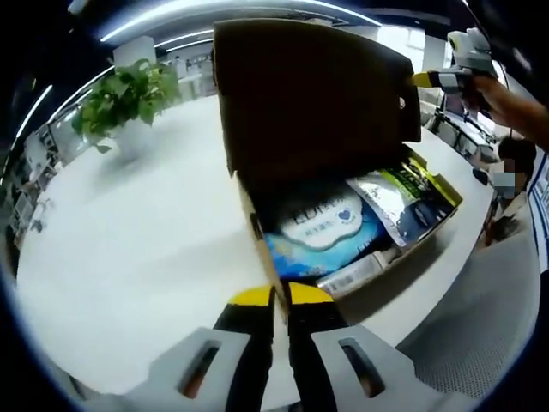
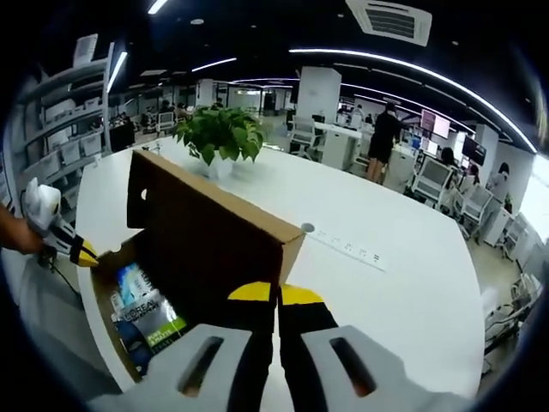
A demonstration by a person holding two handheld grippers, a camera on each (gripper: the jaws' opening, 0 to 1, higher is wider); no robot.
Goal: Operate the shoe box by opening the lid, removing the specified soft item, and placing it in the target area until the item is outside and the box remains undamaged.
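- The room is a big open office: long strip lights curve across a dark ceiling with an air vent, shelving stands along one wall, and desks with monitors fill the far side, where a person stands.
- A wide white table carries everything; a strip of sockets is set into its top.
- The brown cardboard shoe box sits near the table's edge with its lid standing up.
- A potted green plant stands on the table beyond the box.
- Inside the box lie soft packets: a blue and white one next to a silver and dark one, both still within the walls.
- The left gripper has its yellow-tipped jaws pinched together on the box's front corner edge.
- The right gripper has its jaws pressed shut on the lid's top edge; it also shows in the left gripper view at the lid's far corner.
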